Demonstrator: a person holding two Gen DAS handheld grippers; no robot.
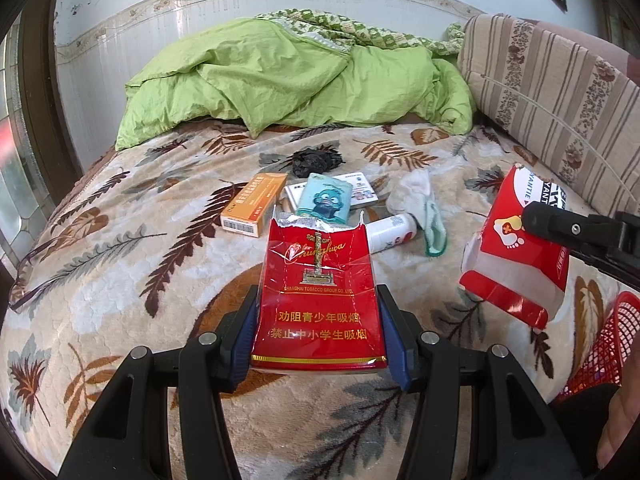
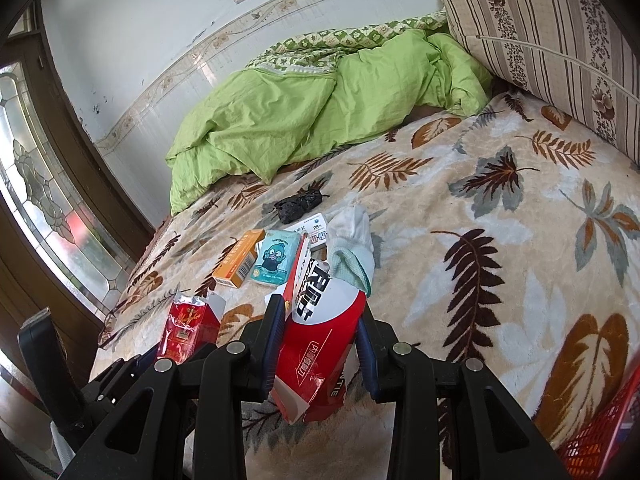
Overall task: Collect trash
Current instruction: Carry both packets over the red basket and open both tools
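Observation:
My left gripper (image 1: 318,320) is shut on a red cigarette pack (image 1: 316,292) with a torn top and holds it above the bed; the pack also shows in the right wrist view (image 2: 186,330). My right gripper (image 2: 320,332) is shut on a red and white box (image 2: 320,344), seen at the right in the left wrist view (image 1: 516,256). On the leaf-patterned blanket (image 1: 120,264) lie an orange box (image 1: 256,210), a teal cartoon packet (image 1: 326,200), a white pill box (image 1: 362,192), a crumpled black bag (image 1: 316,162), a white sock (image 1: 420,200) and a small white bottle (image 1: 390,232).
A red mesh basket (image 1: 600,352) stands at the bed's right front edge; it also shows in the right wrist view (image 2: 600,436). A green quilt (image 1: 288,80) is heaped at the back. A striped cushion (image 1: 560,92) lines the right. A glass door (image 2: 36,184) is at the left.

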